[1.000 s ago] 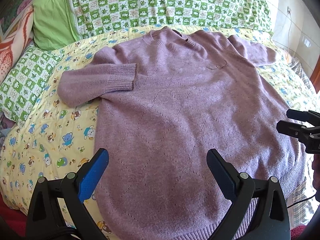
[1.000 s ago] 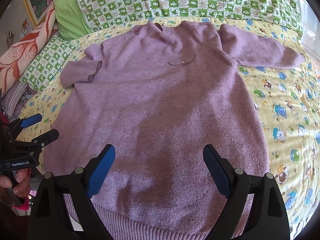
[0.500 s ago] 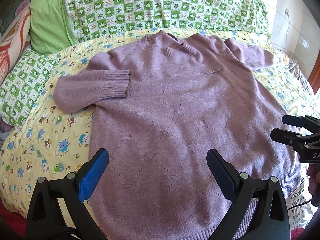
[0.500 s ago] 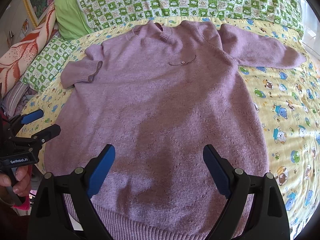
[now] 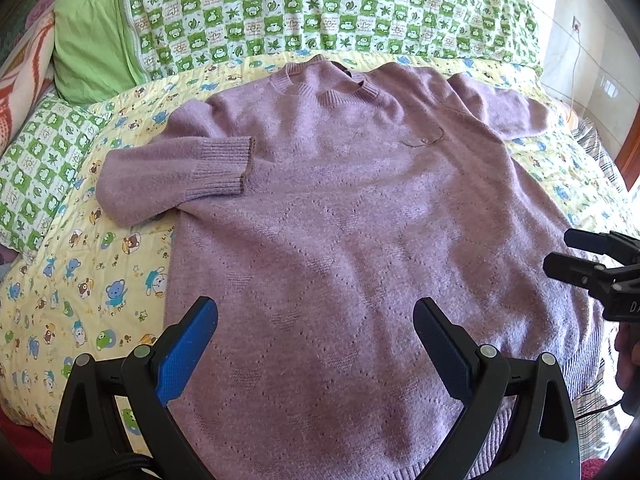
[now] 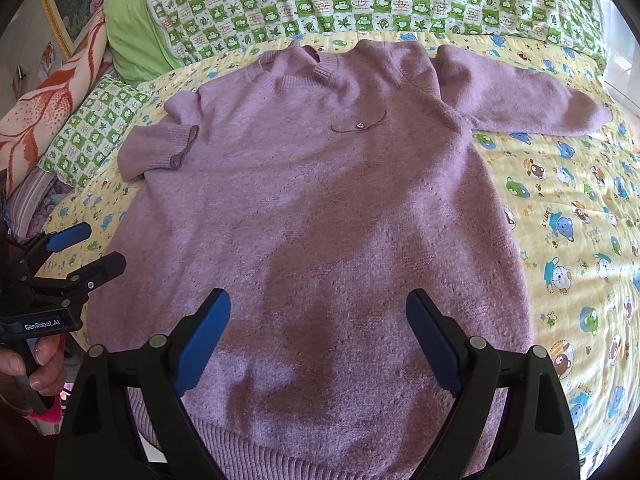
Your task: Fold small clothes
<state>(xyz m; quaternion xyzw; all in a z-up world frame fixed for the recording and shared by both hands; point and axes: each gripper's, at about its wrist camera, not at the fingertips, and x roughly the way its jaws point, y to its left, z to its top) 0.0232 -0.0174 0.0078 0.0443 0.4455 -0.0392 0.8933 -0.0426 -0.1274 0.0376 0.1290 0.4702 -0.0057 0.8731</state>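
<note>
A lilac knitted sweater [image 5: 352, 216] lies flat, front up, on the bed, collar at the far side. Its left sleeve [image 5: 176, 176] is folded in across the body. Its right sleeve [image 6: 520, 96] stretches out to the right. My left gripper [image 5: 316, 332] is open and empty above the lower left part of the sweater; it also shows in the right wrist view [image 6: 86, 248]. My right gripper [image 6: 318, 320] is open and empty above the hem [image 6: 280, 452]; it also shows in the left wrist view [image 5: 576, 252].
The bed has a yellow cartoon-print sheet [image 6: 572, 224]. A green checked quilt [image 5: 320, 4] and a plain green pillow [image 5: 88, 40] lie at the far side. A checked pillow [image 5: 36, 168] is at the left. A wall with a socket [image 5: 576, 24] is at the right.
Both grippers have stayed open. The left wrist view has drawn back slightly, so the sweater sits lower and a little smaller in it. The right gripper has barely moved.
</note>
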